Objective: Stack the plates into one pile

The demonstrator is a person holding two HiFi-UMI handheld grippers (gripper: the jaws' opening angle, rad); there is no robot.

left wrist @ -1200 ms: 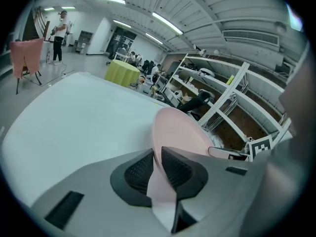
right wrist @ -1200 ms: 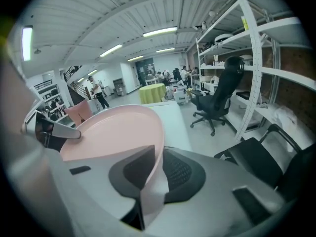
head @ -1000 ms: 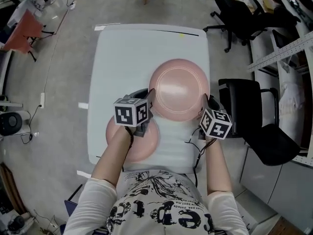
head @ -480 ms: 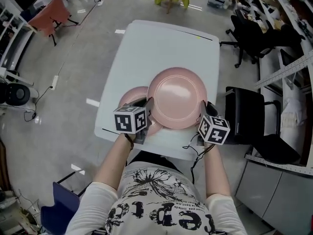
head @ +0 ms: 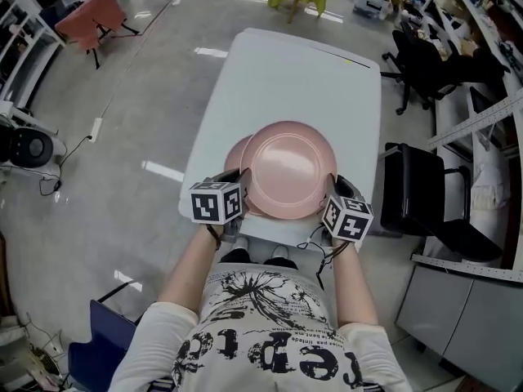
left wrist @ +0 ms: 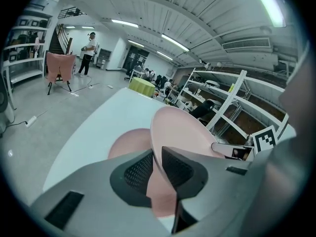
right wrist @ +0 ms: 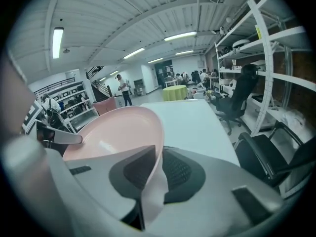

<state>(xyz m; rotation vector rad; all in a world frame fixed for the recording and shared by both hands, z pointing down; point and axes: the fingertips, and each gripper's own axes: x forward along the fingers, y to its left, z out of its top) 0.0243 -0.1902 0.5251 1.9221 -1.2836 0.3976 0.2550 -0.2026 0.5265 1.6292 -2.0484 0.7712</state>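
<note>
A large pink plate (head: 288,170) hangs level above the white table (head: 294,80), carried by both grippers. My left gripper (head: 243,181) is shut on its left rim, and my right gripper (head: 333,189) is shut on its right rim. In the left gripper view the rim (left wrist: 159,147) runs between the two pads of the left gripper (left wrist: 157,169). The right gripper view shows the right gripper (right wrist: 159,169) pinching the rim of the same plate (right wrist: 118,132). A second pink plate (head: 236,158) lies on the table underneath, mostly hidden, with only its left edge showing (left wrist: 129,141).
A black office chair (head: 433,211) stands close to the table's right side, with more chairs (head: 417,47) behind it. A red chair (head: 90,19) is on the floor at far left. Metal shelving (head: 482,113) runs along the right. The table's far half is bare.
Both grippers have carried the held plate leftward across the table. It now covers most of the plate lying on the table, which earlier showed beside the left gripper.
</note>
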